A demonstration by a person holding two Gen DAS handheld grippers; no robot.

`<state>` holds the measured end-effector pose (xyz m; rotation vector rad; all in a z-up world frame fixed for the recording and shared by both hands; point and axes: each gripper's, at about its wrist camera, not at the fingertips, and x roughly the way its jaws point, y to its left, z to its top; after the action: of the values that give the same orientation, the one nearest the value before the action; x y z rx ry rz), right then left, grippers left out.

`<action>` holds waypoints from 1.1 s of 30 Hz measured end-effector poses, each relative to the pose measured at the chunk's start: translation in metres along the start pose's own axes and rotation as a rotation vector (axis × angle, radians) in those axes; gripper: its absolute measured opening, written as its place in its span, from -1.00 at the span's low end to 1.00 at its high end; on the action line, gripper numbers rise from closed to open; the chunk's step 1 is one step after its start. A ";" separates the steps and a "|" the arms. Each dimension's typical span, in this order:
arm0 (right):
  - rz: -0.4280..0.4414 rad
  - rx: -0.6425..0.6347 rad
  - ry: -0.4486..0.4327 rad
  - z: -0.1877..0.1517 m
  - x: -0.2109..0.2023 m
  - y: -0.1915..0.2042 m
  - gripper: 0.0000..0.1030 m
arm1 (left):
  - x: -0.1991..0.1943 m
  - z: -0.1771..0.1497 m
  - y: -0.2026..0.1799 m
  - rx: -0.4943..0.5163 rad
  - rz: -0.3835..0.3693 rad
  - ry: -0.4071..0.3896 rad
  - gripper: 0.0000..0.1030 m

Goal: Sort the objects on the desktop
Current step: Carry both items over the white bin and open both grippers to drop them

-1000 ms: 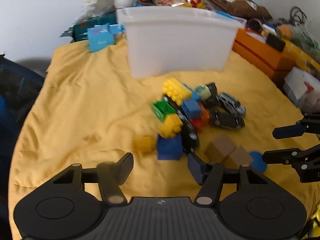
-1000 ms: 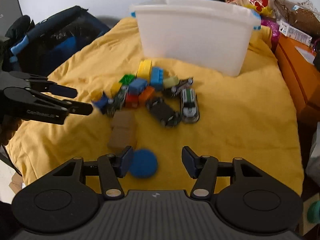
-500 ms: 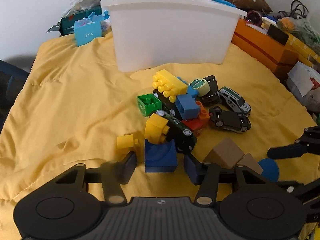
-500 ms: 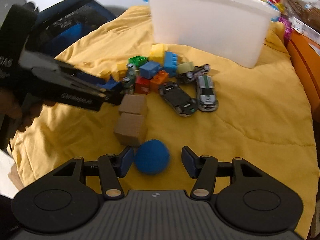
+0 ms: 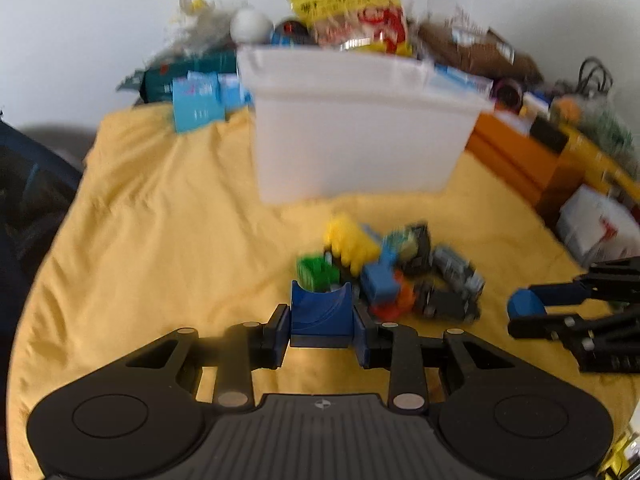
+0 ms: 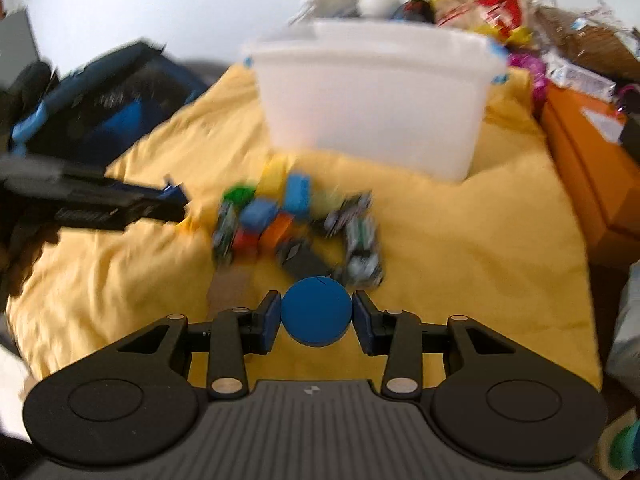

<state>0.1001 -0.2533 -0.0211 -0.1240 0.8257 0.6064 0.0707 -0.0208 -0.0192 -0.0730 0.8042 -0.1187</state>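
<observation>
- Left claw (image 5: 321,334): fingers clamped on either side of a dark blue block (image 5: 321,316) with a curved hollow in its top. Block appears lifted clear of the yellow cloth (image 5: 168,240), judged from the left wrist view; motion blur limits certainty.
- Right claw (image 6: 316,318): fingers pressed against both sides of a blue disc (image 6: 316,311). Disc sits between the pads, seemingly off the cloth.
- Beyond the claws: pile of loose toys (image 5: 384,276) on the cloth, between claws and bin. Contents readable despite blur: yellow, green, blue, red and orange bricks, plus several toy cars (image 6: 360,248).
- A brown block (image 6: 230,284) lies just left of the right claw, near the pile; outline blurred.
- White bin (image 5: 360,136) stands upright behind the pile, well apart from both claws. Its inside is not visible from either view, so contents cannot be told.
- Progress, judged: early. Two pieces gripped, neither delivered. Most of the pile is on the surface.
- Remaining, judged: carry block and disc to the bin, release, then repeat for bricks, cars and brown block.
- Background clutter (snack bag (image 5: 352,8), orange box (image 5: 516,152)) sits off the cloth; probably not part of the sort.
</observation>
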 end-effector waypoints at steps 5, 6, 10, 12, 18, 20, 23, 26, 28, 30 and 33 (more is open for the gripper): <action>-0.010 0.027 -0.103 0.048 -0.013 -0.013 -0.18 | -0.017 0.040 0.005 -0.021 0.004 -0.055 -0.31; -0.012 0.031 -0.119 0.057 -0.014 -0.016 -0.18 | -0.020 0.050 0.006 -0.022 0.005 -0.063 -0.31; -0.013 0.051 -0.174 0.096 -0.016 -0.028 -0.18 | -0.025 0.085 0.006 -0.013 0.007 -0.092 -0.31; -0.009 0.080 -0.190 0.113 -0.015 -0.035 -0.18 | -0.026 0.104 0.008 -0.022 0.004 -0.104 -0.31; 0.001 0.114 -0.189 0.160 -0.009 -0.056 -0.18 | -0.017 0.151 0.007 -0.005 0.010 -0.114 -0.31; -0.001 0.105 -0.168 0.174 -0.004 -0.061 -0.18 | -0.010 0.169 0.007 -0.004 -0.009 -0.095 -0.31; -0.004 0.096 -0.129 0.194 0.003 -0.069 -0.17 | 0.001 0.192 0.009 -0.010 -0.028 -0.061 -0.31; -0.009 0.115 -0.076 0.208 0.013 -0.076 -0.17 | 0.015 0.210 0.012 -0.027 -0.028 -0.022 -0.31; -0.015 0.116 -0.044 0.214 0.021 -0.079 -0.17 | 0.024 0.218 0.012 -0.031 -0.031 -0.001 -0.31; -0.020 0.124 -0.020 0.219 0.029 -0.082 -0.17 | 0.032 0.224 0.009 -0.015 -0.032 0.021 -0.31; -0.023 0.135 0.016 0.224 0.039 -0.085 -0.17 | 0.044 0.227 0.010 -0.018 -0.032 0.056 -0.31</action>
<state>0.3136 -0.2315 0.0925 -0.0158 0.8770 0.5272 0.2654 -0.0125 0.1053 -0.0999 0.8606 -0.1441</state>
